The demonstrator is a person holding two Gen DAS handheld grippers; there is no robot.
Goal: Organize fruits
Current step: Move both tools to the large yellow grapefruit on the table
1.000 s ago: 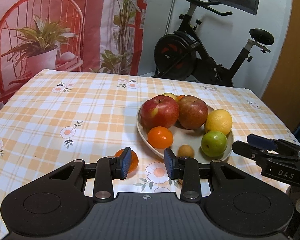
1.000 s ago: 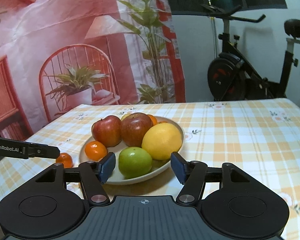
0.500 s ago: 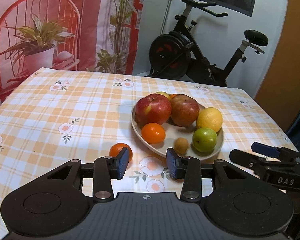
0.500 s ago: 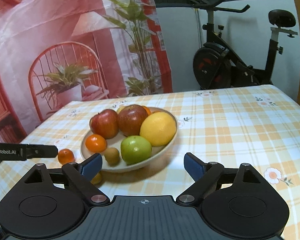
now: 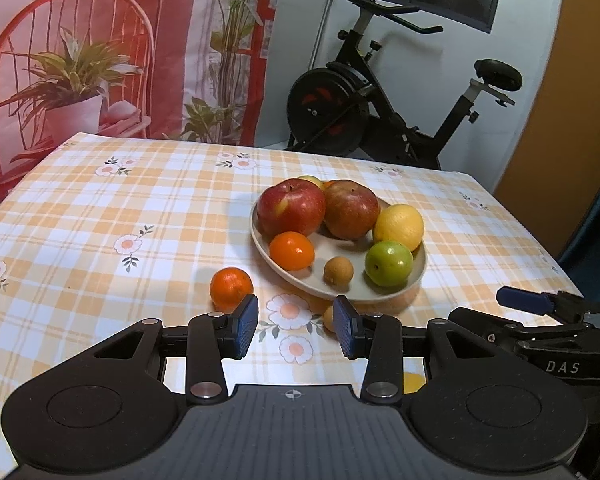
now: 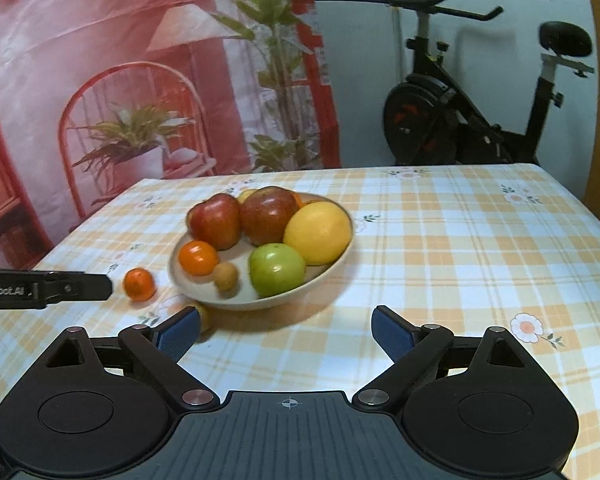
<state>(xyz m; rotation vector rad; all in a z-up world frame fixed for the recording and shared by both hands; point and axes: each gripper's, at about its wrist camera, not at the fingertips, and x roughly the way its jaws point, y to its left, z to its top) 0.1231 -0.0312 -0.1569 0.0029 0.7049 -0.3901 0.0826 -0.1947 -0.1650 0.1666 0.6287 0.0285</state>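
On the orange-checked tablecloth (image 5: 100, 220), a pale shallow bowl (image 5: 418, 276) is holding red apples, a yellow lemon (image 5: 399, 227) and a green apple (image 5: 389, 263). A loose orange mandarin (image 5: 231, 287) is sitting near the front edge. The left gripper (image 5: 296, 326) is hovering released, gripping nothing; the right gripper (image 6: 286, 332) has just been opening, with nothing between its jaws.

Checked floral tablecloth (image 5: 100, 216) across mid-frame. Black exercise bike (image 5: 384, 108) upper right, by white wall. Printed backdrop (image 5: 120, 40) w/ red chair & plants, upper left.
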